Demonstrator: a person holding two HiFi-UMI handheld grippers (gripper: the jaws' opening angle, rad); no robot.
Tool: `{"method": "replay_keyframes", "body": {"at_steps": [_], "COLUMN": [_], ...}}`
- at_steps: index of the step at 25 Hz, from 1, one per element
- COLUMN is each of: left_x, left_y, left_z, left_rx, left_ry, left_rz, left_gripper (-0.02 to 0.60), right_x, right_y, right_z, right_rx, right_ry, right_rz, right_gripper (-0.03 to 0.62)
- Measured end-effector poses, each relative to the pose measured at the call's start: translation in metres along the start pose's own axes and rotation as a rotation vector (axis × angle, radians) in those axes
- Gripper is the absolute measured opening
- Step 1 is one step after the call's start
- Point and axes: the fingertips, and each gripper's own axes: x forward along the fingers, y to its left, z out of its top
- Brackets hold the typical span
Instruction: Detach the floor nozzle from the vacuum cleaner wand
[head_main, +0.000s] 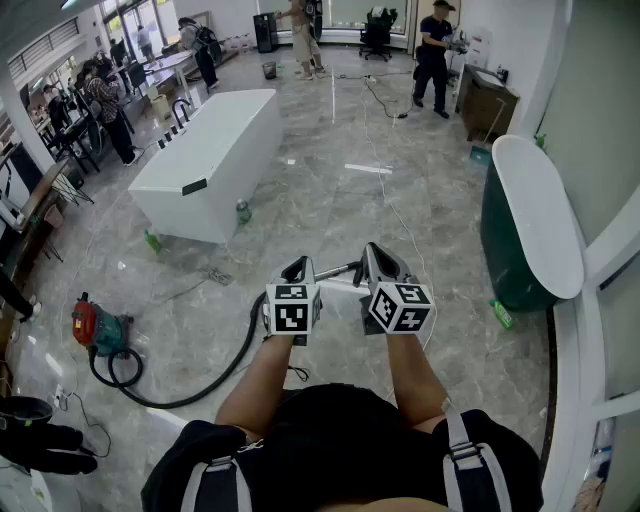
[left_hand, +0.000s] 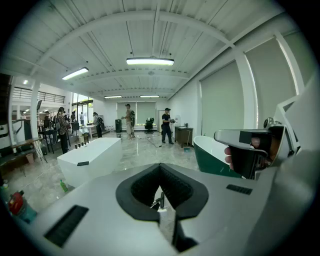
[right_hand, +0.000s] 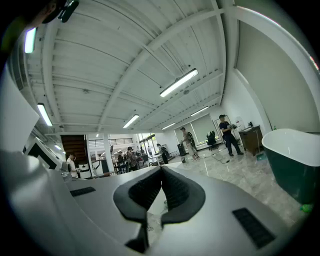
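Observation:
In the head view my left gripper (head_main: 298, 268) and right gripper (head_main: 372, 256) are held side by side above the marble floor, both shut. A silver wand (head_main: 336, 270) shows in the gap between them, lower down. A black hose (head_main: 225, 372) curves from under the left gripper to the red and teal vacuum body (head_main: 97, 329). The floor nozzle is hidden or too small to make out. In the left gripper view the left gripper (left_hand: 160, 167) has its pads together with nothing between them. The right gripper (right_hand: 161, 170) is likewise shut on nothing in its own view.
A long white counter (head_main: 208, 150) stands ahead on the left. A green tub with a white rim (head_main: 535, 215) is on the right by the wall. Green bottles (head_main: 243, 211) and a cable (head_main: 385, 105) lie on the floor. Several people stand far off.

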Motion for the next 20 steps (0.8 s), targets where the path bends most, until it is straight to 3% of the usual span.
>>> {"method": "replay_keyframes", "body": {"at_steps": [12, 20], "left_x": [0.03, 0.086], "left_y": [-0.019, -0.006], "left_z": [-0.016, 0.001], "left_rx": [0.027, 0.047], "left_ry": [0.04, 0.019], "left_rz": [-0.012, -0.071], "left_gripper": [0.003, 0.003], "right_x": [0.0, 0.047], "right_y": [-0.037, -0.061], "right_z": [-0.018, -0.016], "right_rx": [0.061, 0.042], "right_ry": [0.004, -0.01], "right_rz": [-0.026, -0.07], "right_gripper": [0.014, 0.014]}}
